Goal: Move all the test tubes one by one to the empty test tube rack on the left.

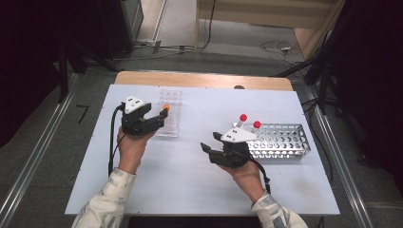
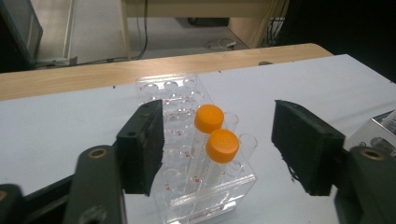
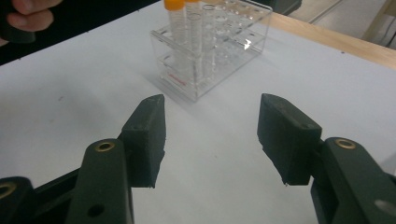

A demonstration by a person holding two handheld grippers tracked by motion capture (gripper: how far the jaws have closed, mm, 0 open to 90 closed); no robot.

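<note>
Left gripper view: left tongs (image 2: pixel 217 149) gape wide, pads clear of two orange-capped tubes (image 2: pixel 215 156) standing between them in a clear rack (image 2: pixel 205 193); its red lettering is unreadable. Right tongs (image 3: pixel 210 140) stand open, empty, the rack well ahead.

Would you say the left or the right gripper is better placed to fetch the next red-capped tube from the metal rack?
Right. The right gripper is open, empty and beside the metal rack with its red-capped tubes; the left gripper is at the clear rack.

Clear rack (image 3: pixel 210 51): the top edge cuts off its orange-capped tubes (image 3: pixel 173 4), far wells too blurred to count
</note>
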